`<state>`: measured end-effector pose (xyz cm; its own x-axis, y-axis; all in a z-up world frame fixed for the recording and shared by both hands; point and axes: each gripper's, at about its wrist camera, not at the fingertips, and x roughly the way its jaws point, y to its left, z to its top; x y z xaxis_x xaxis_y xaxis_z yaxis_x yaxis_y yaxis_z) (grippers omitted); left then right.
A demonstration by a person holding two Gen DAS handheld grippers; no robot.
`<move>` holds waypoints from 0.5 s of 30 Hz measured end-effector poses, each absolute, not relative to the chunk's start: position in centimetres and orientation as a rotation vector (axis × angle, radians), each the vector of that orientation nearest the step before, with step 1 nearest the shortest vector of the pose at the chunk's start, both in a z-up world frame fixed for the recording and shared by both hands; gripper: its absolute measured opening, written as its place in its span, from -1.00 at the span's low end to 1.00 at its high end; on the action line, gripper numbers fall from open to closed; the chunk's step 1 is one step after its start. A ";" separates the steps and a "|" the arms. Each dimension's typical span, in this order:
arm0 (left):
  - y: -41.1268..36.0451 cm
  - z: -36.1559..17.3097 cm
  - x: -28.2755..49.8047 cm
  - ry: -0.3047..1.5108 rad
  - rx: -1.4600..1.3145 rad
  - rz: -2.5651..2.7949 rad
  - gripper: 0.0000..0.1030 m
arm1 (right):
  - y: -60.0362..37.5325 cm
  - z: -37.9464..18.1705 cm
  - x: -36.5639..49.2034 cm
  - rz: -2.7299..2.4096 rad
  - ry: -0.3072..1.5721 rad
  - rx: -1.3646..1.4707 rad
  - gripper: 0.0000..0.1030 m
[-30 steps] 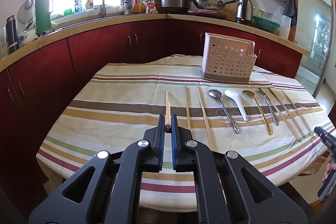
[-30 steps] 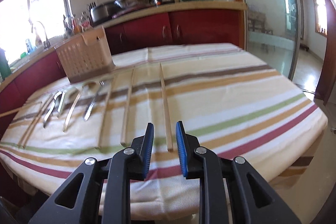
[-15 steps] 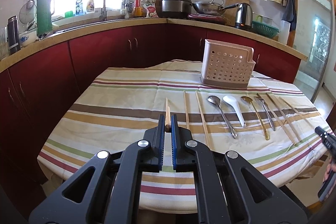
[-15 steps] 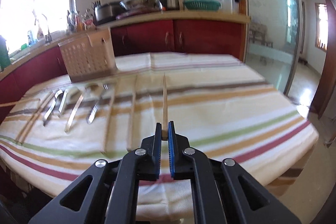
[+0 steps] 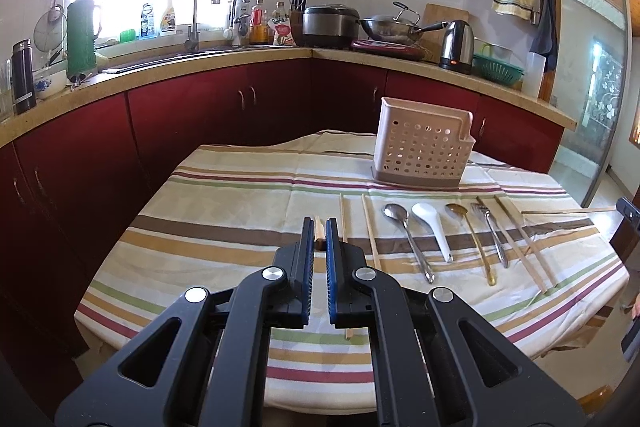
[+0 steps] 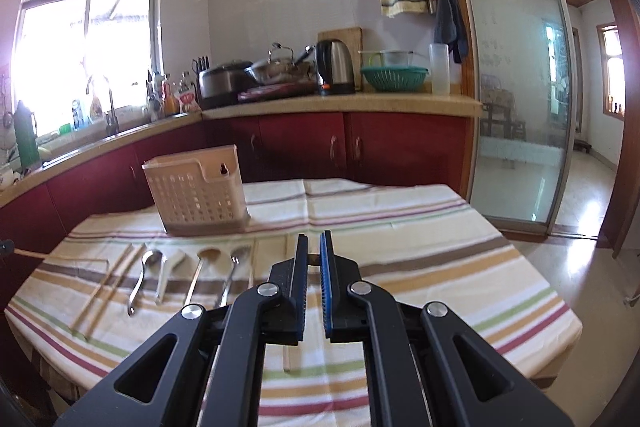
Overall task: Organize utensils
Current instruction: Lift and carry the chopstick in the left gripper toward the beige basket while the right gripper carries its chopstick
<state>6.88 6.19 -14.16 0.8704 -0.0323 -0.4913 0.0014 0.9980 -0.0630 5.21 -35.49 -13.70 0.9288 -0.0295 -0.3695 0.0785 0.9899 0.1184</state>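
Wooden chopsticks are clenched in both tools: the left tool pinches one chopstick above the striped tabletop, and the right tool grips another chopstick by its end. More chopsticks, spoons and a fork lie in a row before the perforated pink utensil basket.

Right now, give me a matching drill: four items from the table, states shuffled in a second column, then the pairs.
Items:
1. left gripper
2. pink perforated plastic utensil basket
3. white ceramic soup spoon
4. gold-coloured metal spoon

States:
A. lies between the steel spoon and the gold one
B. stands upright at the far side of the striped tablecloth
C. shut on a wooden chopstick
D. lies just left of the fork

Pairs: 1-C, 2-B, 3-A, 4-D
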 end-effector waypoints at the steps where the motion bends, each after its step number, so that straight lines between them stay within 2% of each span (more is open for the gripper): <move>1: 6.2 -14.0 7.0 0.513 -0.059 -0.020 -0.88 | -35.4 -13.2 5.6 -0.051 0.366 0.127 -0.87; 15: 6.2 -10.8 11.4 0.474 -0.043 -0.048 -0.88 | -35.0 -8.8 12.2 -0.007 0.290 0.110 -0.87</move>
<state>11.35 6.22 -10.78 0.8887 -0.0563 -0.4551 0.0363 0.9980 -0.0526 12.17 -35.03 -8.81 0.9582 0.0088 -0.2860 0.0228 0.9940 0.1070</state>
